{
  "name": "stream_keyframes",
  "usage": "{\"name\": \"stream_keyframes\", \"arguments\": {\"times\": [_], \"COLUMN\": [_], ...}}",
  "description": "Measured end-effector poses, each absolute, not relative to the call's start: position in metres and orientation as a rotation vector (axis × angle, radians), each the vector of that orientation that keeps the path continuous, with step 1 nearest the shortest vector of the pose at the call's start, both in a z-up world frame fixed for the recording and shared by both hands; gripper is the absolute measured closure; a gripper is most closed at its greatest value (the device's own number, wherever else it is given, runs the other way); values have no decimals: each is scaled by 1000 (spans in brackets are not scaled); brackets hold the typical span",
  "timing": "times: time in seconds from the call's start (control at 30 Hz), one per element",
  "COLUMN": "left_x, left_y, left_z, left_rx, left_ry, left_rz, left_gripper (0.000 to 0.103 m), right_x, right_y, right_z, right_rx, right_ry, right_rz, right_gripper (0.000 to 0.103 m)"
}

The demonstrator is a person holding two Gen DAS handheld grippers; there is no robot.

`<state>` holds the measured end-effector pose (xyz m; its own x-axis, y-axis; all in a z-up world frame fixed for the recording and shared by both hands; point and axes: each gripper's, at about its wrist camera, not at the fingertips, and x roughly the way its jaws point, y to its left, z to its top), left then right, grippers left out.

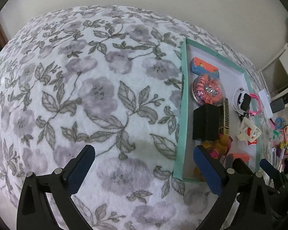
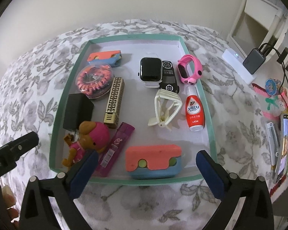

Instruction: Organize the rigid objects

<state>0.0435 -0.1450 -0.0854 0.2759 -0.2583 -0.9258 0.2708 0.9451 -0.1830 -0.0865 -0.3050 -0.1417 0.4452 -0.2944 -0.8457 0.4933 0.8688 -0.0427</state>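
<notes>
Your left gripper (image 1: 144, 164): jaws wide apart, nothing btwn, over blanket (image 1: 86, 95) beside tray (image 2: 71, 88). Right gripper (image 2: 146, 164): jaws wide apart, flanking orange-blue block (image 2: 153, 161) w/o contact, at tray's near edge.

The left claw (image 1: 144, 163) points steeply down, its blue-padded fingers spread wide with nothing between them. The right claw (image 2: 146, 163) also tilts downward, jaws wide apart and gripping nothing, close on the left claw's right side.

Toys half hidden in the green-rimmed cardboard tray (image 2: 207, 103)

The purple plastic lighter (image 2: 115, 147) and brown-and-pink dog figurine (image 2: 90, 138) disappear behind a blue-padded finger (image 2: 84, 172); clutter at right is cropped.
</notes>
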Motion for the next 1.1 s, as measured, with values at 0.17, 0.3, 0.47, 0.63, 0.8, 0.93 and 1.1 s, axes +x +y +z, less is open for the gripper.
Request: {"name": "stream_keyframes", "arguments": {"times": [0.17,0.3,0.47,0.63,0.8,0.93,1.1], "left_x": [35,27,18,11,1,-6,-15], "left_y": [-141,-138,-128,-118,-111,-105,-104], "left_z": [-77,-66,-50,-42,-35,-30,-28], "left_rx": [33,39,24,36,47,42,102], "left_ry": [1229,1199,1155,1129,1105,1086,1072], "left_rz": [-375,-407,-407,-392,-389,-394,-355], "left_gripper": [1,1,1,1,1,1,1], "right_x": [-93,-101,-109,-118,-127,-133,-138], "right_y": [-298,-291,-282,-273,-265,-259,-253], "right_z": [-134,-126,-120,-114,-109,-106,-104], "right_rx": [216,210,193,183,185,176,169], "right_ry": [976,956,939,913,886,868,860], "right_rz": [-497,-502,-509,-507,-504,-503,-501], "right_gripper": [0,0,0,0,0,0,0]}}
